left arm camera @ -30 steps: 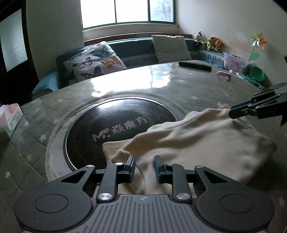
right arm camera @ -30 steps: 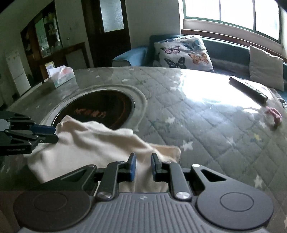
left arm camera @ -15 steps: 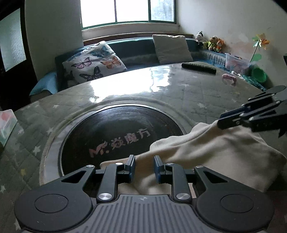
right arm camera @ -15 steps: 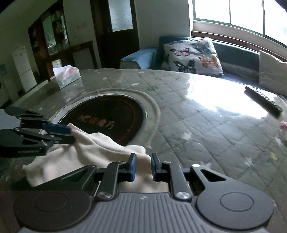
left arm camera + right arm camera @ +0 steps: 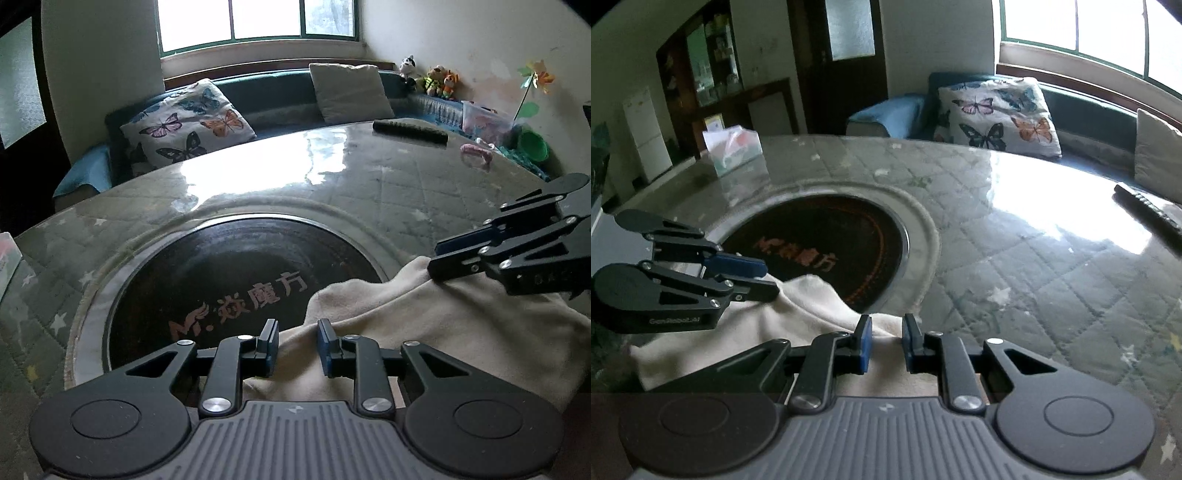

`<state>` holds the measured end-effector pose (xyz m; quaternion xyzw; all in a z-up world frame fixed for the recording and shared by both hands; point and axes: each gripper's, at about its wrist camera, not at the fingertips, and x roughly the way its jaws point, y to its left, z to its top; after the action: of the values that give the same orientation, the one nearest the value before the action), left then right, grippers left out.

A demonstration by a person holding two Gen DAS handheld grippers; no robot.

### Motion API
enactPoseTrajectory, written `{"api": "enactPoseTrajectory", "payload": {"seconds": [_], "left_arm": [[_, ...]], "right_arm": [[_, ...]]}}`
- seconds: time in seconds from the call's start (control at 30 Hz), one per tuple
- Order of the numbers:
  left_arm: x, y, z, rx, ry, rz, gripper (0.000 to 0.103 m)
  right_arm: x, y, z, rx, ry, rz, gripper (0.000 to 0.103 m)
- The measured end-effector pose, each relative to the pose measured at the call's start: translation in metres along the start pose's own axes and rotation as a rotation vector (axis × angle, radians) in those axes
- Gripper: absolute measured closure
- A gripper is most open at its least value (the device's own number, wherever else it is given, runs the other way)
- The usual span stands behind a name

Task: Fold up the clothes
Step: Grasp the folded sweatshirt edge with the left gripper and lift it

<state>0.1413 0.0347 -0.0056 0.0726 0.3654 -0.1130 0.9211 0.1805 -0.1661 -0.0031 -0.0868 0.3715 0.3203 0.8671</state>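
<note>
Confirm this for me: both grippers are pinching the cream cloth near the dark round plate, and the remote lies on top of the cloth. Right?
Not quite. The remote lies on the bare table at the far side, well apart from the cloth, as the left wrist view shows. The left gripper and right gripper do pinch the cloth by the dark round plate.

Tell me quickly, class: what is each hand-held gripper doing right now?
Left hand-held gripper: closed on the cream garment.
Right hand-held gripper: closed on the same cream garment.

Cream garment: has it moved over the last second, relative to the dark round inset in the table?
Yes. The cream garment, held by both grippers, has been dragged toward the near table edge; it now covers far less of the dark round inset, baring its printed logo.
</note>
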Motion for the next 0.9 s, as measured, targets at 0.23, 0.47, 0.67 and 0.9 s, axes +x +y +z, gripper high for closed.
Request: {"api": "enactPoseTrajectory", "payload": {"seconds": [0.23, 0.47, 0.67, 0.9], "left_arm": [[-0.013, 0.012, 0.003, -0.03, -0.02, 0.018, 0.073], [-0.042, 0.04, -0.004, -0.107, -0.06, 0.093, 0.038], [-0.064, 0.066, -0.023, -0.192, -0.06, 0.157, 0.015], [-0.087, 0.087, -0.048, -0.312, -0.054, 0.173, 0.011]], "right_arm": [[-0.015, 0.012, 0.003, -0.038, -0.019, 0.0, 0.087], [-0.038, 0.06, 0.001, -0.16, -0.027, 0.088, 0.081], [-0.043, 0.115, -0.006, -0.29, -0.013, 0.185, 0.072], [-0.038, 0.173, -0.019, -0.465, 0.003, 0.228, 0.068]]}}
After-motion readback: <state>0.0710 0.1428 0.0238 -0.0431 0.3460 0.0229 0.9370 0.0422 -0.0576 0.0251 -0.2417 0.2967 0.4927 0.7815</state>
